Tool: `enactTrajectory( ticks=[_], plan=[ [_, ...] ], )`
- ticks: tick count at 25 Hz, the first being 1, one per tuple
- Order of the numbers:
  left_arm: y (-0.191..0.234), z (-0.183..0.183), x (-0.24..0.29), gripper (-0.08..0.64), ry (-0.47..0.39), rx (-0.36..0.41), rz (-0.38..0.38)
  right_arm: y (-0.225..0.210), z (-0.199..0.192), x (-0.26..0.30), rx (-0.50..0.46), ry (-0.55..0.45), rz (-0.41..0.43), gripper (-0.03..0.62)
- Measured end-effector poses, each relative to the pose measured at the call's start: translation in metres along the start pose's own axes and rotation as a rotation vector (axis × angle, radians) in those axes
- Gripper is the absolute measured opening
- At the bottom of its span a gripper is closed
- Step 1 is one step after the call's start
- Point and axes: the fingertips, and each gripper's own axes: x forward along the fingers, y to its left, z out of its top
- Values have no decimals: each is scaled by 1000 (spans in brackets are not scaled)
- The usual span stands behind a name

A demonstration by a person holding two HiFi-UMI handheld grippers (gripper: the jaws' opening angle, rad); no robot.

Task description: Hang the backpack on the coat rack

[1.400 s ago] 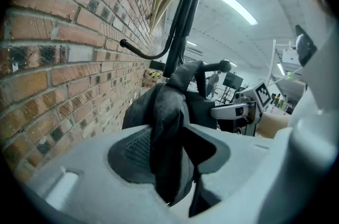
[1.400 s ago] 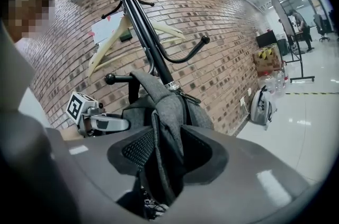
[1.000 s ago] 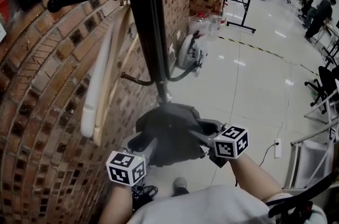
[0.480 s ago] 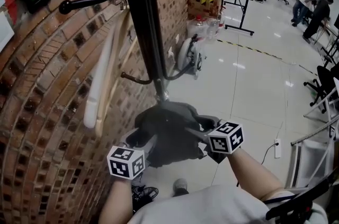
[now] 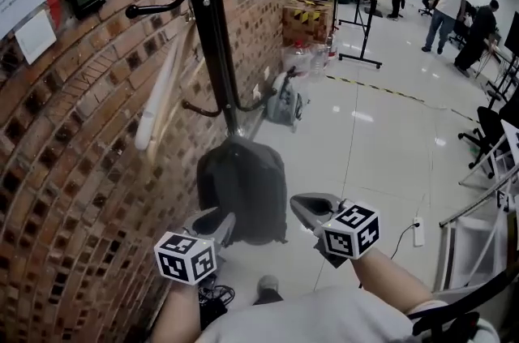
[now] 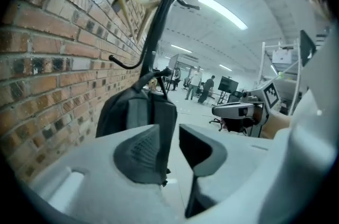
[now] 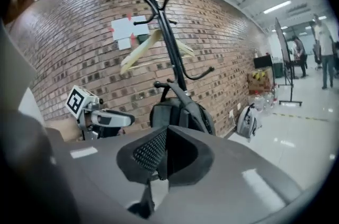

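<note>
The dark grey backpack (image 5: 243, 187) hangs by its top loop from a low hook of the black coat rack (image 5: 212, 33), close to the brick wall; it also shows as the backpack (image 6: 135, 114) and the backpack (image 7: 180, 109). My left gripper (image 5: 217, 225) sits just short of its lower left side, apart from it, jaws closing with a gap and nothing between them (image 6: 169, 149). My right gripper (image 5: 312, 207) is off the pack's lower right corner, shut and empty (image 7: 165, 151). Each gripper appears in the other's view: right gripper (image 6: 238, 110), left gripper (image 7: 108, 119).
A pale wooden hanger (image 5: 162, 98) hangs on the rack against the brick wall (image 5: 73, 171). A small grey bag (image 5: 284, 98), a cardboard box (image 5: 304, 13) and bottles stand further along the wall. A power strip (image 5: 419, 229) lies on the floor; people stand far back.
Both grippers let go of the backpack and drew back towards me. The pack, bunched between them before, now hangs straight from the low hook. The right jaws closed.
</note>
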Motion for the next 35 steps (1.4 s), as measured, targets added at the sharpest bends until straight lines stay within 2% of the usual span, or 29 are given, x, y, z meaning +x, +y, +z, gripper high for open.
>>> enactTrajectory(
  ticks=[1, 2, 4, 8, 12, 17, 22, 32, 33, 35],
  plan=[
    [-19, -5, -8, 51, 1, 11, -7, 15, -3, -13, -48, 2, 7, -1],
    [-38, -10, -16, 2, 1, 21, -14, 30, -7, -28, -86, 2, 21, 0],
    [-82, -23, -36, 2, 5, 35, -41, 63, -18, -58, -113, -5, 72, -2],
    [-168, -50, -80, 2, 0, 69, -70, 119, -45, -119, -92, -15, 186, -2],
    [-220, -69, -121, 2, 1, 71, -56, 153, -69, -160, -64, -14, 242, -2],
    [-243, -79, -148, 2, 4, 58, -30, 183, -80, -197, -24, -21, 272, -2],
    [-273, -100, -180, 2, 0, 90, -57, 222, -98, -229, -5, -24, 277, -2],
    [-309, -192, -339, 2, 2, 121, -76, 392, -180, -279, -12, -19, 280, -2],
    [-313, -198, -355, 2, -2, 123, -81, 410, -185, -284, 18, -24, 301, -2],
    [-318, -211, -384, 2, -4, 121, -93, 448, -192, -296, 145, -41, 391, -2]
  ],
)
